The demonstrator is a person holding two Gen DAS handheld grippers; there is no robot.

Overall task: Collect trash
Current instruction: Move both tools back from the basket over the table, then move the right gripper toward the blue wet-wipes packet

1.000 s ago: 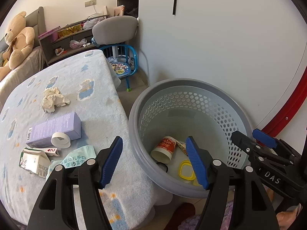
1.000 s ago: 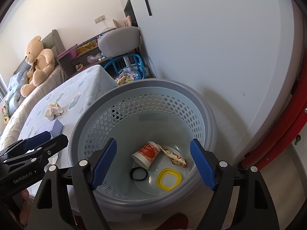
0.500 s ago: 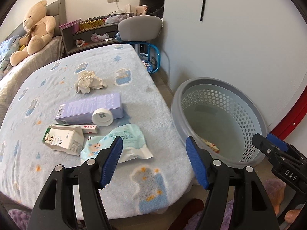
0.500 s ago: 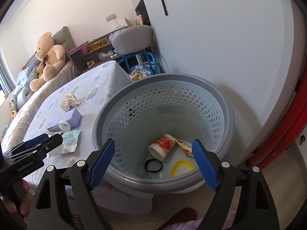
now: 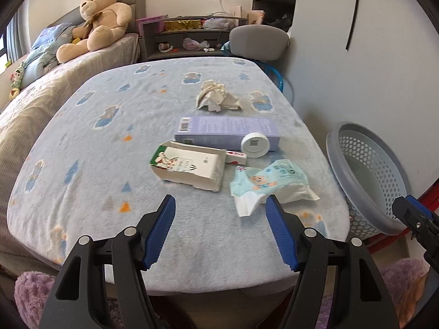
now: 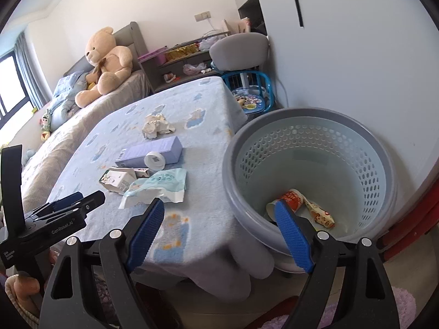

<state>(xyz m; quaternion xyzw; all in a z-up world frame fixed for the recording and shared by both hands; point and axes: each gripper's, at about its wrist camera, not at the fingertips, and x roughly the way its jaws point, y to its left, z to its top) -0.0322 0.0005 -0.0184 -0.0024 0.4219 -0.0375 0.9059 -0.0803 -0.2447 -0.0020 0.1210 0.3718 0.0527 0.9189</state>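
A: Both sets of jaws?
B: Left gripper and right gripper gape wide, holding nothing.
A: What does only the right view show?
B: Inside the basket: a paper cup and a wrapper.
A: The rest?
B: On the blue-clothed table lie a wipes packet, a carton, a purple box and crumpled paper; a teddy bear sits behind.

Basket floor hidden behind its near rim in the left view, red-printed cup partly behind a blue fingertip, shelf clutter too small to identify
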